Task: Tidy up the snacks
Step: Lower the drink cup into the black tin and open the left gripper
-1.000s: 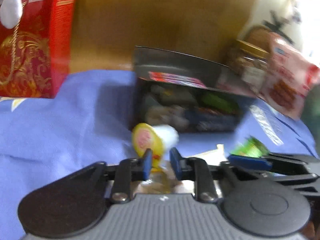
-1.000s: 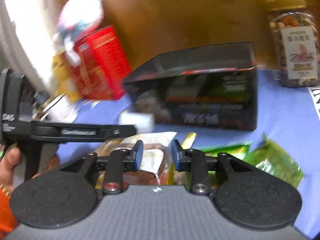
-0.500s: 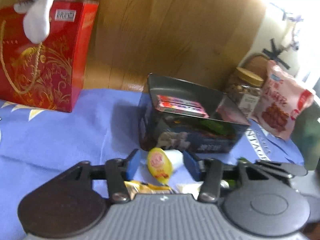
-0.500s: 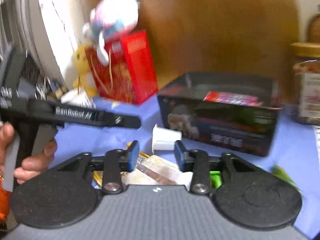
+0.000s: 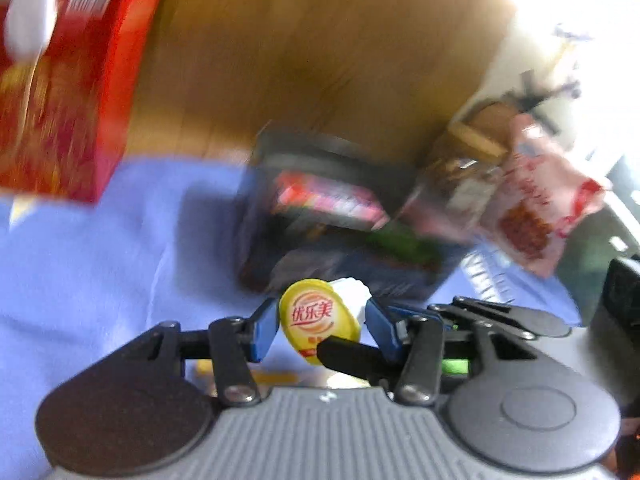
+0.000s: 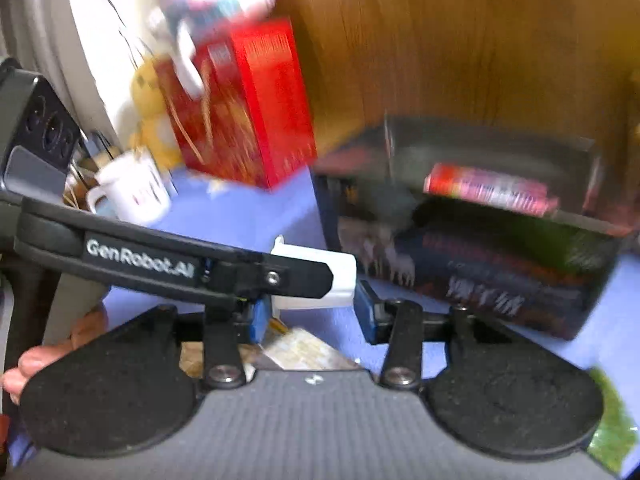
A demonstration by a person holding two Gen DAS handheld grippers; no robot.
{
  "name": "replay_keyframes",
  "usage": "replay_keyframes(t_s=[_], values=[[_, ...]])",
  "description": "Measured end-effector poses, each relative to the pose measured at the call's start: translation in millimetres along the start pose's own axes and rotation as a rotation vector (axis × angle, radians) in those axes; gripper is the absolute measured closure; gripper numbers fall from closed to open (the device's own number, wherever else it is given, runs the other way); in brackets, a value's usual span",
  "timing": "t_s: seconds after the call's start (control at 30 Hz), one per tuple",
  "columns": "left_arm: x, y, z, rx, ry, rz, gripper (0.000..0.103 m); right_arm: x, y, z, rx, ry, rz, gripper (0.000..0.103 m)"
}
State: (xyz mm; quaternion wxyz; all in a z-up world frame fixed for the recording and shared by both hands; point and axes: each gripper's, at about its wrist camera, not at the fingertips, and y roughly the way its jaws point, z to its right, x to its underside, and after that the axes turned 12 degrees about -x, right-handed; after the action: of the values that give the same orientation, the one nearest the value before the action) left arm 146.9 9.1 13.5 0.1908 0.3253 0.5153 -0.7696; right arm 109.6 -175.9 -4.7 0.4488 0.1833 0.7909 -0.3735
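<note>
The left hand-held gripper (image 5: 320,326) had a small cup (image 5: 320,320) with a yellow lid between its blue pads, and its jaws were closing; real contact was not clear. The right hand-held gripper (image 6: 308,312) was closing too, with the cup's white end (image 6: 320,276) between its fingers, not touching. Beyond both stood a dark snack box (image 5: 344,216) on the blue bench (image 5: 100,260), and further left a red box (image 5: 64,88).

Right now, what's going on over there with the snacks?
Both handheld grippers are at one small white cup with a yellow lid, tipped on its side in front of the dark snack box. It sits between the left gripper fingers and the right gripper fingers, and both pairs are closing. Whether either grips it yet is unclear.
</note>
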Motion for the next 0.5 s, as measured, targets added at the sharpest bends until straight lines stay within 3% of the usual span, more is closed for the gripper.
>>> replay_keyframes(t_s=[0.13, 0.23, 0.4, 0.5], values=[[-33.5, -1.5, 30.9, 0.028, 0.048, 0.083, 0.055, -17.9, -31.0, 7.5, 0.06, -0.013, 0.129, 0.056], [-58.8, 29.2, 49.2, 0.043, 0.047, 0.073, 0.053, -28.8, -37.0, 26.1, 0.141, -0.016, 0.151, 0.056], [-66.4, 70.1, 69.4, -0.01, 0.068, 0.041, 0.04, -29.1, -23.6, 44.9, 0.252, -0.075, 0.116, 0.053], [-59.5, 58.7, 67.1, -0.01, 0.064, 0.057, 0.04, -22.6, -51.6, 49.7, 0.242, -0.008, 0.187, 0.053]])
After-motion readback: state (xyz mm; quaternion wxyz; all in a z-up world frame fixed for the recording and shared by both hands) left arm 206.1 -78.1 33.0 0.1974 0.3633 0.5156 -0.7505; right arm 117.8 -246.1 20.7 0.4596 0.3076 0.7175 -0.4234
